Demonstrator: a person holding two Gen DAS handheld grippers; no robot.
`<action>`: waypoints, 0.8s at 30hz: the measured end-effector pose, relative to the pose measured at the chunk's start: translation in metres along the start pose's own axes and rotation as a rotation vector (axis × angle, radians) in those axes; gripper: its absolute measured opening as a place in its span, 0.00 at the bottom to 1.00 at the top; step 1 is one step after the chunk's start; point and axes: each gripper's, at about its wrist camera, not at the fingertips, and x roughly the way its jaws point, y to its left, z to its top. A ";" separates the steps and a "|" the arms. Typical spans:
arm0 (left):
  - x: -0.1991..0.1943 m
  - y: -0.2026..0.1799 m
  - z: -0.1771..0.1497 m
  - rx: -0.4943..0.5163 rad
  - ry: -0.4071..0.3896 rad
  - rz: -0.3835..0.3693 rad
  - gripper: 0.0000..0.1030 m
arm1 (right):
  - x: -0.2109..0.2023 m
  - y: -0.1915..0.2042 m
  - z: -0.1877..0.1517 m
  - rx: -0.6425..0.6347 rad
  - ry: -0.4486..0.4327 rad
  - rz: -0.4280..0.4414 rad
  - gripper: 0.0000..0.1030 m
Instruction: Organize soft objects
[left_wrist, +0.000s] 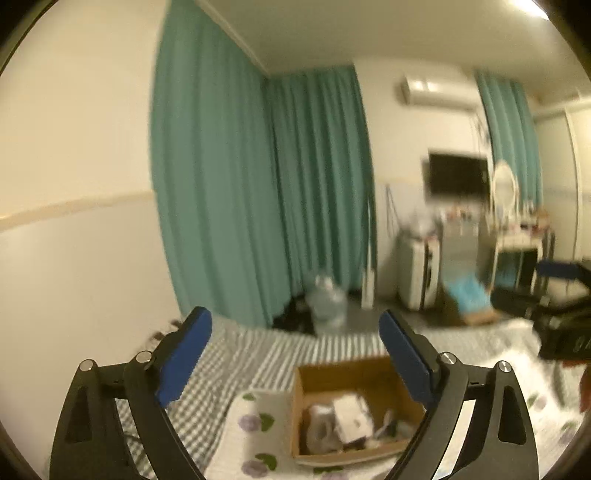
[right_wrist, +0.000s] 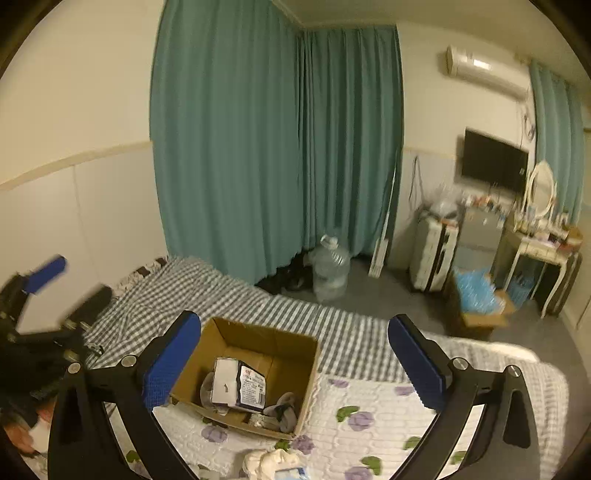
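Box on the bed, room beyond

A cardboard box (right_wrist: 246, 373) sits on the bed (right_wrist: 347, 347), holding a packet (right_wrist: 252, 386) and socks (right_wrist: 286, 410); a cloth bundle (right_wrist: 271, 461) lies on the quilt (right_wrist: 373, 413) nearer than it. Beyond the bed's far edge a water jug (right_wrist: 330, 267) stands on the floor before the curtains (right_wrist: 273, 140); a dressing table (right_wrist: 543, 251) stands far right.

My left gripper (left_wrist: 295, 345) fills the lower frame, blue pads (left_wrist: 186, 356) spread wide, gripping nothing. My right gripper (right_wrist: 294, 352) does likewise, jaws wide apart.
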 end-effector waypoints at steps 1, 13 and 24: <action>-0.012 0.005 0.005 -0.018 -0.019 0.005 0.91 | -0.009 0.003 0.002 -0.009 -0.008 -0.004 0.99; -0.073 0.009 -0.022 0.039 -0.021 0.031 0.92 | -0.083 0.025 -0.041 -0.052 -0.020 0.024 1.00; -0.029 0.000 -0.134 0.007 0.245 -0.053 0.92 | -0.001 0.050 -0.179 -0.058 0.205 0.016 1.00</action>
